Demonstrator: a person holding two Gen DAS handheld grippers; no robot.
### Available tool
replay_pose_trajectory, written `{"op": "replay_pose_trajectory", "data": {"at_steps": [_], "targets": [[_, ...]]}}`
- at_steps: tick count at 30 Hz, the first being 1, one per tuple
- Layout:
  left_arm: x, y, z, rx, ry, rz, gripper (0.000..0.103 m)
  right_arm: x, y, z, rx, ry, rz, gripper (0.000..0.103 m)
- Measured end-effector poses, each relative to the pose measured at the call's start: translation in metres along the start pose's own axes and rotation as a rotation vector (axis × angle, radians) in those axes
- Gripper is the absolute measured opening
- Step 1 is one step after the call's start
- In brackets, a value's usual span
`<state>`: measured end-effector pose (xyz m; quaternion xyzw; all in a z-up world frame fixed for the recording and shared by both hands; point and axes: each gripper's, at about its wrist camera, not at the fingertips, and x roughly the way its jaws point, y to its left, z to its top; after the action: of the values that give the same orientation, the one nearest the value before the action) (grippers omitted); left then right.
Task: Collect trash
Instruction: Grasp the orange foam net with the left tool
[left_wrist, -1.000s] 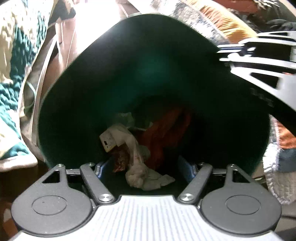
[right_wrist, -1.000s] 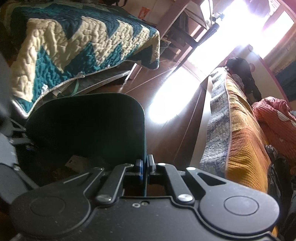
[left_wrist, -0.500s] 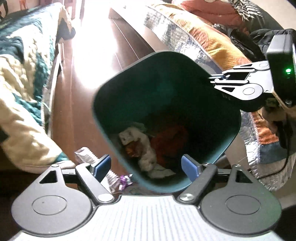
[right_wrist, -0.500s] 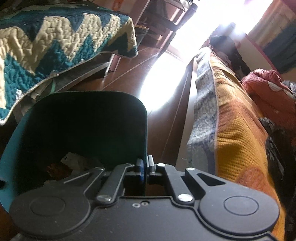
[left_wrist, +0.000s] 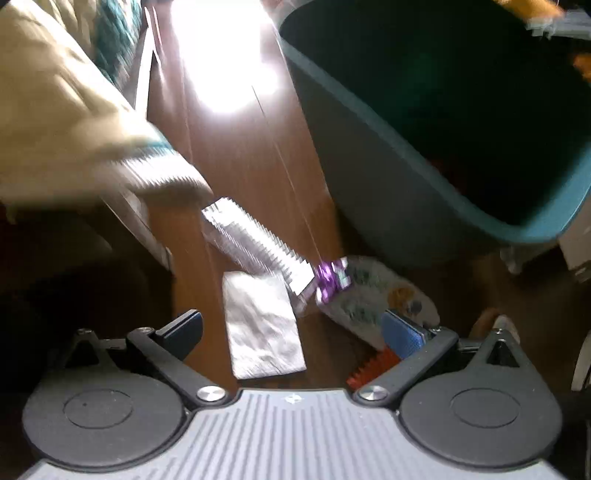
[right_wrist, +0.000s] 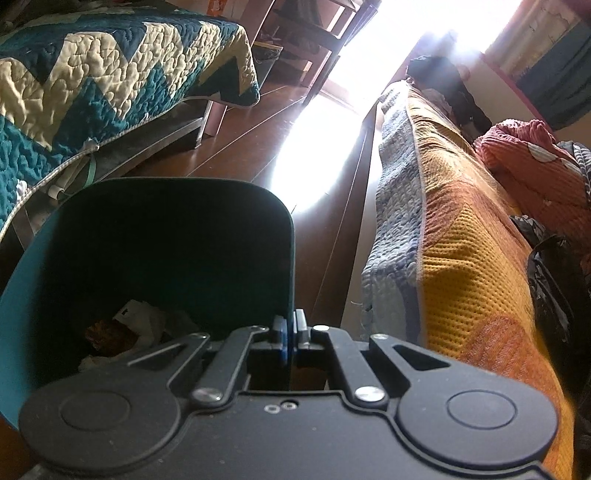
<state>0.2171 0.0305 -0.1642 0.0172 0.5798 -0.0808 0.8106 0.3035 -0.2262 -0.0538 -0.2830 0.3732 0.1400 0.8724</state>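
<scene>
The left gripper (left_wrist: 291, 332) hangs over the wooden floor (left_wrist: 236, 155) with its fingers (left_wrist: 400, 334) spread wide and nothing between the pads; they have just been opening. Directly under the gap lies a flat silver wrapper (left_wrist: 262, 332). Just beyond it a long silver wrapper with a serrated edge (left_wrist: 255, 240) runs diagonally, ending in a purple printed patch (left_wrist: 330, 277). A white printed wrapper (left_wrist: 373, 295) lies beside the right-hand finger, touching or overlapping the purple end, and a red serrated scrap (left_wrist: 373, 365) shows below that finger. The view is blurred, so finer detail cannot be told.

The right gripper (right_wrist: 290, 328) has its fingers pressed together on the near rim of the teal bin (right_wrist: 22, 295), the thin wall caught between the pads. Inside the bin sit crumpled white paper (right_wrist: 140, 317) and a brownish wrapper (right_wrist: 105, 334).

In the left view the bin's outer wall stands near the wrappers on the right, while a quilted bedspread (left_wrist: 55, 110) and its bed frame close in from the left, leaving a strip of bare floor between. In the right view a second bed with an orange cover (right_wrist: 465, 251) borders the floor aisle, which runs open towards bright glare.
</scene>
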Motion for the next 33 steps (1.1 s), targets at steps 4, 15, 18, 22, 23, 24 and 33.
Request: {"op": "replay_pose_trajectory", "data": {"at_steps": [4, 15, 18, 22, 23, 24, 33], "targets": [[0.041, -0.024, -0.011, 0.044, 0.075, -0.049, 0.103, -0.001, 0.001, 0.001, -0.004, 0.000, 0.000, 0.003], [0.131, -0.102, -0.039, 0.015, 0.290, -0.081, 0.103, -0.001, 0.003, -0.002, -0.018, 0.016, -0.017, 0.003], [0.151, -0.108, -0.044, -0.031, 0.326, -0.057, 0.103, 0.001, 0.002, -0.004, -0.018, 0.020, -0.028, 0.003], [0.172, -0.113, -0.049, -0.044, 0.362, -0.009, 0.101, 0.001, 0.000, -0.008, -0.027, 0.017, -0.025, 0.004], [0.176, -0.113, -0.050, -0.047, 0.368, 0.003, 0.096, 0.001, -0.001, -0.009, -0.025, 0.014, -0.023, 0.004], [0.178, -0.113, -0.051, -0.052, 0.374, 0.006, 0.093, 0.002, -0.003, -0.010, -0.020, 0.012, -0.021, 0.004], [0.176, -0.110, -0.051, -0.052, 0.382, 0.021, 0.042, -0.001, -0.008, -0.017, -0.004, -0.019, -0.001, 0.004]]}}
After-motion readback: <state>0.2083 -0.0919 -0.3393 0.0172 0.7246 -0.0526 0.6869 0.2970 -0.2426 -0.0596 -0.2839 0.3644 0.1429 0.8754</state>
